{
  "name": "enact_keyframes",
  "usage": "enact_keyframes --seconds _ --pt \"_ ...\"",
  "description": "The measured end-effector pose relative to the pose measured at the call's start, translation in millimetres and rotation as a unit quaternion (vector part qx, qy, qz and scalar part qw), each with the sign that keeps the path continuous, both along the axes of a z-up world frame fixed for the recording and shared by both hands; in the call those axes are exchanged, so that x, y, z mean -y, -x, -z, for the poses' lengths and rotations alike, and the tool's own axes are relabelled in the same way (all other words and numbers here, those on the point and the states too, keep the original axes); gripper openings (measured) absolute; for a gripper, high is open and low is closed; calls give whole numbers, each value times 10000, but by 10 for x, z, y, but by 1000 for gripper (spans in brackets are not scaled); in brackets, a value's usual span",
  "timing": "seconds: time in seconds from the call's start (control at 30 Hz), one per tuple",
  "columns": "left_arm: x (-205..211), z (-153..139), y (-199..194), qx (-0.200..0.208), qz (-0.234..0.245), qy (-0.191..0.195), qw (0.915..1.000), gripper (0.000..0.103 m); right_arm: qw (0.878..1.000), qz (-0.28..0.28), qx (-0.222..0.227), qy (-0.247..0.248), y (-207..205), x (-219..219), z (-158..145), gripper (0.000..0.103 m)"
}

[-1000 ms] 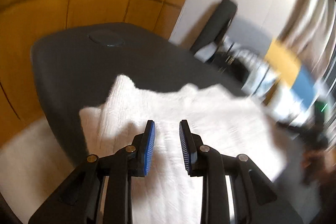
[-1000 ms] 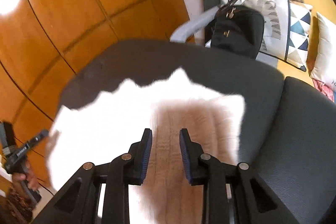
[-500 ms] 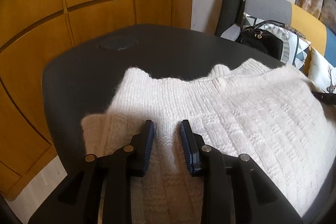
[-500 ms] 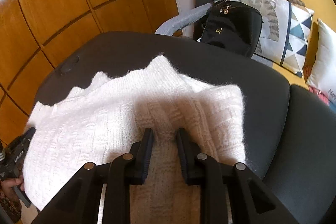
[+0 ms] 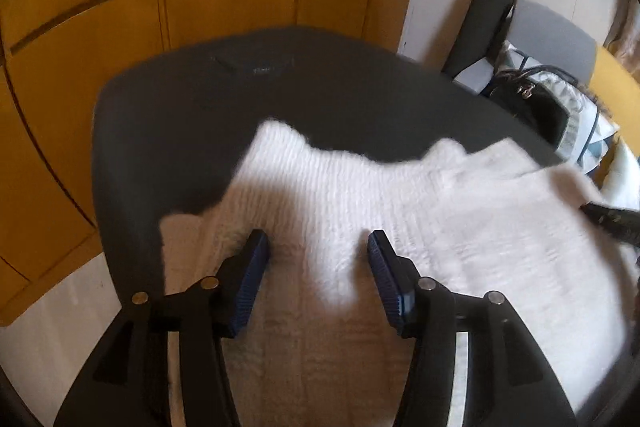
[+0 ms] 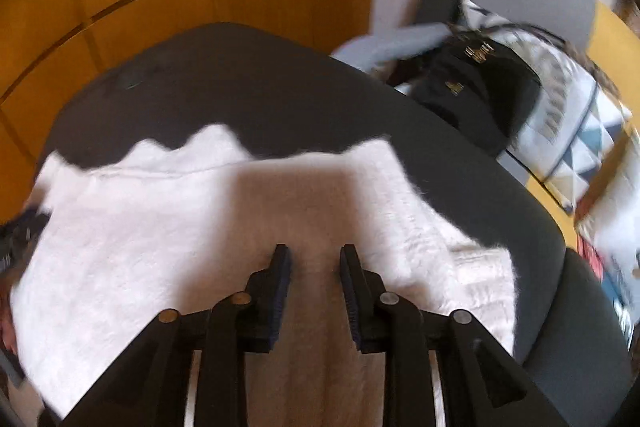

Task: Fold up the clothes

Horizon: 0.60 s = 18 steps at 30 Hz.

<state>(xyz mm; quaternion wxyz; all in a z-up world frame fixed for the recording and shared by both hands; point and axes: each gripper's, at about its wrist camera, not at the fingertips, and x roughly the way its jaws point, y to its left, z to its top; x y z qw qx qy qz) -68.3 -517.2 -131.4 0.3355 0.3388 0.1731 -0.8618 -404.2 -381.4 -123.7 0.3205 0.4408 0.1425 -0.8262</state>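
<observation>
Left gripper [image 5: 318,243] first: we've got its jaws spread wide, blue pads [image 5: 252,279] well apart, nothing pinched between them. It sits right over the white knit sweater [image 5: 400,227], and we can't tell if the tips are touching the fabric or just above it.

Our right gripper [image 6: 315,255] has its jaws parted too, though a lot narrower than the left's. We see a strip of sweater [image 6: 140,227] through the gap but it doesn't look clamped; that view is pretty blurry, so we wouldn't swear to contact either.

That sweater is spread out flat on a dark grey cushioned seat [image 5: 192,115], covering the near and right part of it, with a wavy far edge running across the cushion. Bare cushion shows beyond it and to the left. In the right wrist view a second layer of knit [image 6: 472,267] pokes out at the right side.

At the right edge of the left view we can see a dark bit of the other tool [image 5: 612,219] just over the sweater.

Behind the seat are orange wood panels [image 5: 224,3], and off to the right a black handbag [image 6: 476,83] leans against a patterned pillow [image 6: 568,115].
</observation>
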Motion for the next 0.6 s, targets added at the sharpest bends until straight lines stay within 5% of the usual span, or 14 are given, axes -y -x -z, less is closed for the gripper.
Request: enact_keyframes --seconds 0.13,0.27,0.4,0.6 --pt "-68 26 162 370 27 365 9986 62 9998 166 -121 13 105 37 104 26" --pt "-4 34 251 351 29 306 9989 64 9997 195 -114 84 139 9 121 26" --pt "54 -58 40 -33 166 22 9999 64 9970 257 -2 731 -8 -284 -132 27" --pt "-360 -294 -332 -722 251 87 9970 64 9967 -97 -162 793 -651 -583 -273 27"
